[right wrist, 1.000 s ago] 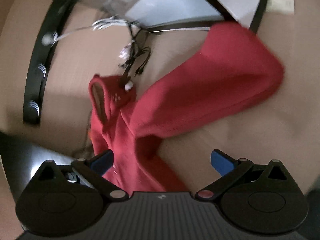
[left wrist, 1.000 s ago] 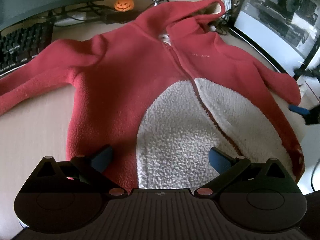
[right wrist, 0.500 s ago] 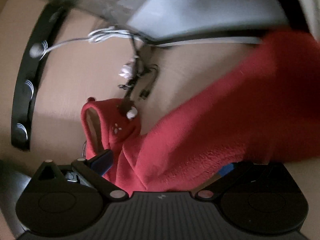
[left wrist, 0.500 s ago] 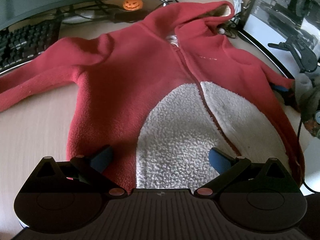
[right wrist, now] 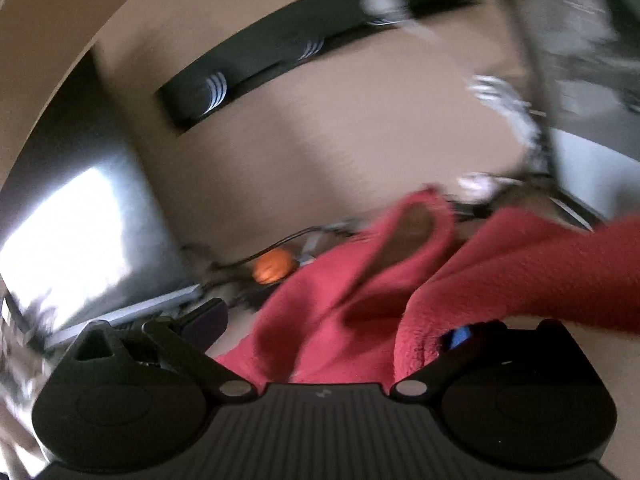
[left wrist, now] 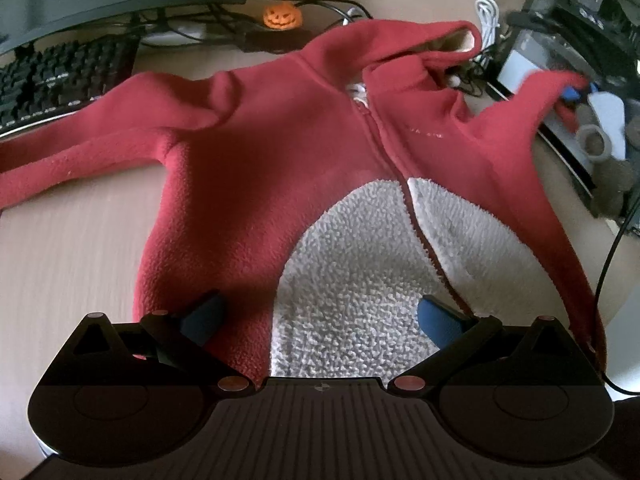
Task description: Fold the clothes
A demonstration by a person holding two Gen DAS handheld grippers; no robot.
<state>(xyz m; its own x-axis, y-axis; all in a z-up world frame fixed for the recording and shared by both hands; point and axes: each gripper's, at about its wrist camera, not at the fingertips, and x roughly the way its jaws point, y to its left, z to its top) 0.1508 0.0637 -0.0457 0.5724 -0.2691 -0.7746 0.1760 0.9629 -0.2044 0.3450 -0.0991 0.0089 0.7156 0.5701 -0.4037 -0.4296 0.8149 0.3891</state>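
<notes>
Left gripper (left wrist: 320,316): jaws spread wide, nothing between them, poised over the lower hem of the red hooded fleece suit (left wrist: 280,168). Right gripper (right wrist: 336,324): fingers apart, the suit's sleeve (right wrist: 520,272) draped over its right finger (right wrist: 460,336); view blurred.

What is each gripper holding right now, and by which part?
Right gripper lifts the red hooded fleece by its sleeve; jaw closure unclear. Left gripper is open, holding nothing.

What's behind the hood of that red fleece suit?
Behind the hood lie dark cables, a white cord and an orange pumpkin toy. Whatever sits directly beneath the hood is covered.
</notes>
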